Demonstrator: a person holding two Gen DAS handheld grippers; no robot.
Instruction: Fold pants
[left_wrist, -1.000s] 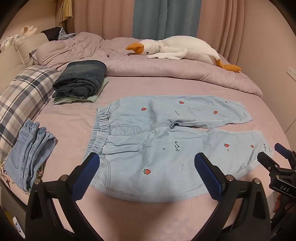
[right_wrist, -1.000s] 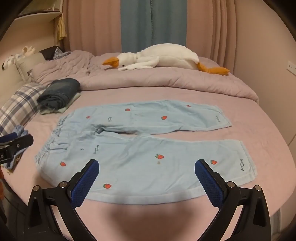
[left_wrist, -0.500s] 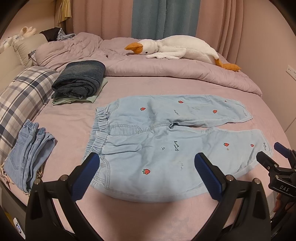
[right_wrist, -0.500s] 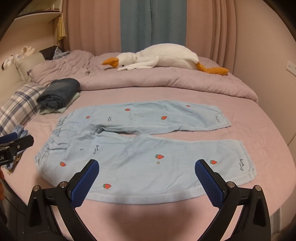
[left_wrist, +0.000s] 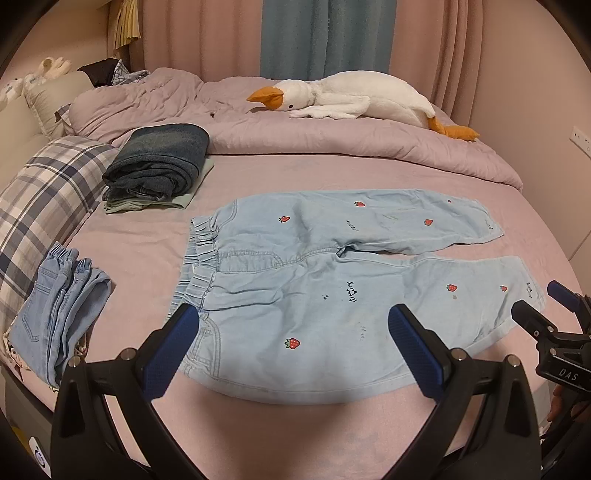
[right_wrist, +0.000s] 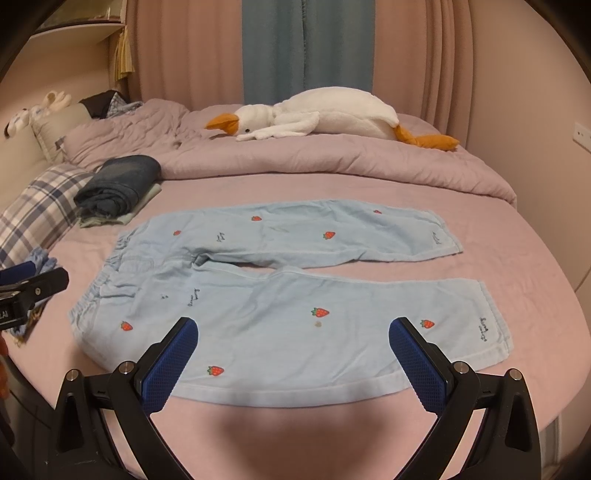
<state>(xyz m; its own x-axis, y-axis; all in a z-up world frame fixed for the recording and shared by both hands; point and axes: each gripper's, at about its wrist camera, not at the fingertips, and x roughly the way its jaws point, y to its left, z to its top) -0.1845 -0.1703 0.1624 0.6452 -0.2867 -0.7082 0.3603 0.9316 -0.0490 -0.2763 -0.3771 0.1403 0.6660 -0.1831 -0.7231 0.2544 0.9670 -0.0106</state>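
Warm, dim indoor lighting, even throughout. Soft shadow falls on the bed (left_wrist: 332, 424) at its near edge. Fisheye bending and dark vignetting at corners; focus sharp, no glare.

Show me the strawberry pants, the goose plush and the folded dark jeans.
strawberry pants (right_wrist: 280, 325), right wrist view, near leg's front.
goose plush (right_wrist: 332, 110), right wrist view, white body.
folded dark jeans (left_wrist: 162, 158), left wrist view, top of the fold.

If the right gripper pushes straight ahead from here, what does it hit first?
Most likely the light blue strawberry pants: the open right gripper points at the near leg, nothing between. Depth is unclear; it may meet the pink bedsheet first.
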